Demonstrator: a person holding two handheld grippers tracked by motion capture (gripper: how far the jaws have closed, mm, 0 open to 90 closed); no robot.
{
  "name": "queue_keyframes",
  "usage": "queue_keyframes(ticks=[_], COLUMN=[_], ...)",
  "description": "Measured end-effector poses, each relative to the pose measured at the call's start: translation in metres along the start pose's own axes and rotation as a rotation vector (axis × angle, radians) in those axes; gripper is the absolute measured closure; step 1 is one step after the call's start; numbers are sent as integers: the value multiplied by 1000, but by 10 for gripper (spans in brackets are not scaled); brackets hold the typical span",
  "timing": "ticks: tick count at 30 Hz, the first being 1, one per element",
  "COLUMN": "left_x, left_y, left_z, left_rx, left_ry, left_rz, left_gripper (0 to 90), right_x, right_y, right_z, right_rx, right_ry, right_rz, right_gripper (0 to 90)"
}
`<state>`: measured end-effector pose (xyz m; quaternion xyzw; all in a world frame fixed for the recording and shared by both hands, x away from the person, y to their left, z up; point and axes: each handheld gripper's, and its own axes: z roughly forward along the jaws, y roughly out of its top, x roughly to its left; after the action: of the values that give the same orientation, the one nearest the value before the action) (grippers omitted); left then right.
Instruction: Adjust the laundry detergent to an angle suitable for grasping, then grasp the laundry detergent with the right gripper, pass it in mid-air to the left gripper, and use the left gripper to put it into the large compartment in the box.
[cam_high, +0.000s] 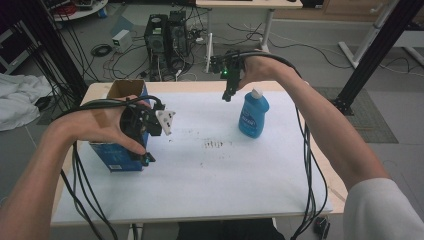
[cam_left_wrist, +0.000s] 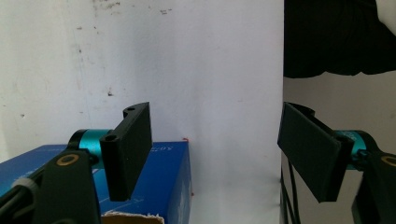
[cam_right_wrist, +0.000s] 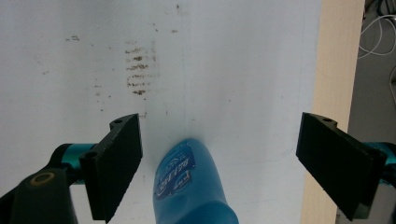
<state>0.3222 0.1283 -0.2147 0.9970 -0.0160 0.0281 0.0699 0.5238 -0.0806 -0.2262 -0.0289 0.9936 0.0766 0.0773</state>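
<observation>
Forearms reach in from the bottom of the high view: the left gripper (cam_high: 147, 125), jaws apart, hovers over the open blue box (cam_high: 120, 150) at centre left. The right gripper (cam_high: 229, 85), jaws wide, hangs above the blue bottle (cam_high: 253, 116), which stands right of centre. It looks like an approach step; next the right must drop and close on the bottle.

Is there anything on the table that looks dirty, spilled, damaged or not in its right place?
Yes: dark smudges mark the middle of the white table cover, like rows of scuffs. The blue bottle stands upright, nothing spilled. The blue box has a torn-looking cardboard edge at its open top.
</observation>
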Motion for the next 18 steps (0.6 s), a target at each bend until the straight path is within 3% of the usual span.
queue_keyframes(ticks=[18], left_x=[0], left_y=[4], left_z=[2], left_rx=[-2], left_ry=[-2], left_rz=[4], left_gripper=[264], right_x=[3], right_y=[-6], right_z=[-6], right_rx=[-12], right_ry=[2], right_rz=[16], right_gripper=[136])
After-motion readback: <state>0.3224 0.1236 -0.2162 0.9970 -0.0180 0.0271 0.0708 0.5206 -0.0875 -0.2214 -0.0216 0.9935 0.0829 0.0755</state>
